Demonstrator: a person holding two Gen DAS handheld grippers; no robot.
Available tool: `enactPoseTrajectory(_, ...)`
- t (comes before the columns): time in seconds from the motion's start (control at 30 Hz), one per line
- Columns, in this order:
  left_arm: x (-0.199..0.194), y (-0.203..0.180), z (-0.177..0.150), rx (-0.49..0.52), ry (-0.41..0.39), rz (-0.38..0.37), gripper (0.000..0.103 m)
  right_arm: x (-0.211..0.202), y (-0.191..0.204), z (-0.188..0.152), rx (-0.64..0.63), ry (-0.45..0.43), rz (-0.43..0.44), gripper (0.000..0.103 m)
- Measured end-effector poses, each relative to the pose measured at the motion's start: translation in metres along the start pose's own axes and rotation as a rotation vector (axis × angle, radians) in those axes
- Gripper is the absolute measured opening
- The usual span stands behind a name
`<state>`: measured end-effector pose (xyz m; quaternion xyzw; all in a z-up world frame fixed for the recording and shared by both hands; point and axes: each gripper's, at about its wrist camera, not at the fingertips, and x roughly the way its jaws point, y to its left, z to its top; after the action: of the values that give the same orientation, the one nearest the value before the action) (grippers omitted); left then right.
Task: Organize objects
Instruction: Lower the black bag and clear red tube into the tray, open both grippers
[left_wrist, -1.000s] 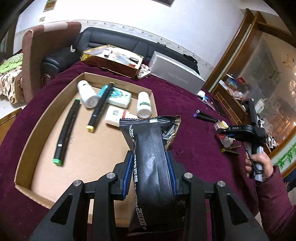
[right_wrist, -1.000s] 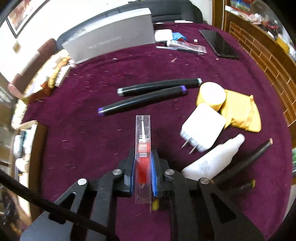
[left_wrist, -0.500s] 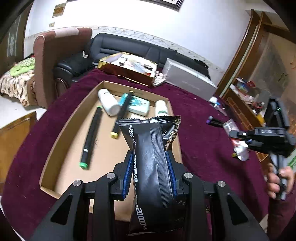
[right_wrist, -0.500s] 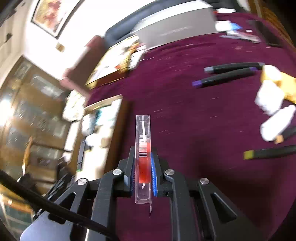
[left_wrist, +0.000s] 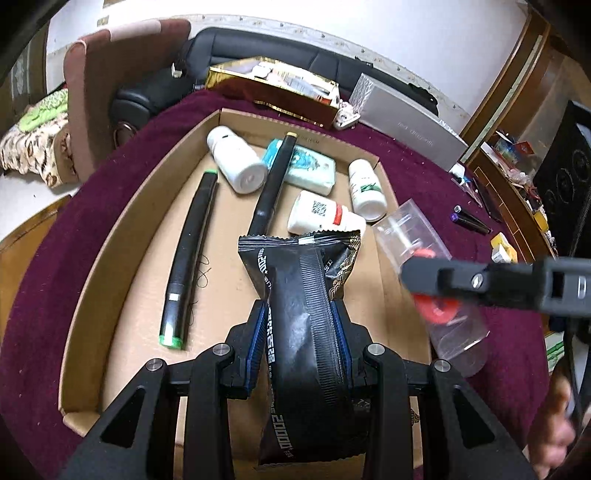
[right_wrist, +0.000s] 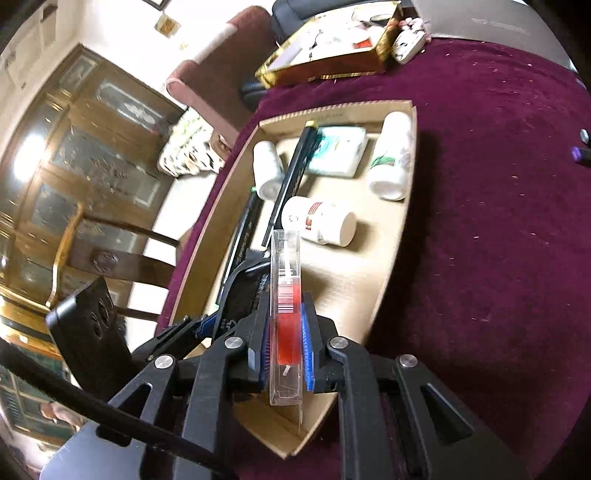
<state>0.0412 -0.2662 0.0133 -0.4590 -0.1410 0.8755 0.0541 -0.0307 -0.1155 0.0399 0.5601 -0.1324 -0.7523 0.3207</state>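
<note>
My left gripper (left_wrist: 299, 325) is shut on a black foil packet (left_wrist: 299, 295) and holds it above the near part of the cardboard tray (left_wrist: 110, 236). My right gripper (right_wrist: 286, 332) is shut on a clear plastic case with a red piece inside (right_wrist: 286, 295), held over the tray's (right_wrist: 391, 258) near right side. In the left wrist view the case (left_wrist: 424, 273) and the right gripper's arm (left_wrist: 498, 284) hang over the tray's right edge. The tray holds three white bottles (left_wrist: 236, 162), two black markers (left_wrist: 188, 251) and a teal tissue pack (left_wrist: 310, 170).
A gold box (left_wrist: 273, 92) and a silver box (left_wrist: 406, 118) stand at the back of the maroon tablecloth (right_wrist: 498, 221). Loose markers (left_wrist: 471, 219) lie to the right. An armchair (left_wrist: 122, 74) and sofa stand behind; a wooden chair (right_wrist: 85, 251) stands beside the table.
My right gripper has swung left with the clear case, from over the loose items to above the tray. My left gripper has kept the packet and drifted nearer over the tray.
</note>
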Motion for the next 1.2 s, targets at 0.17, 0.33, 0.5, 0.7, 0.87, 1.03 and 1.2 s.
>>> enactPoseTrajectory(0.17, 0.009, 0.002, 0.009, 0.012, 0.014, 0.040, 0.029, 0.020, 0.006, -0.002, -0.015, 0.030, -0.041, 0.012)
enactPoseTrajectory(0.33, 0.016, 0.003, 0.017, 0.022, 0.009, 0.056, 0.029, 0.029, 0.006, -0.005, -0.034, 0.039, -0.102, 0.012)
enactPoseTrajectory(0.5, 0.015, 0.006, 0.018, 0.017, -0.006, 0.053, 0.029, 0.026, -0.001, -0.004, -0.047, 0.033, -0.166, 0.012)
enactPoseTrajectory(0.7, 0.015, 0.006, 0.015, 0.014, -0.025, 0.049, 0.029, 0.024, -0.016, 0.002, -0.014, 0.036, -0.189, 0.012)
enactPoseTrajectory(0.87, 0.015, 0.004, 0.016, 0.023, -0.032, 0.053, 0.029, 0.024, -0.015, 0.004, -0.018, 0.024, -0.217, 0.012)
enactPoseTrajectory(1.03, 0.016, 0.001, 0.014, 0.030, -0.040, 0.054, 0.030, 0.022, -0.014, 0.005, -0.018, 0.013, -0.235, 0.012)
enactPoseTrajectory(1.2, 0.011, -0.007, 0.006, 0.062, -0.007, 0.044, 0.030, 0.024, -0.009, -0.001, -0.033, 0.036, -0.222, 0.012)
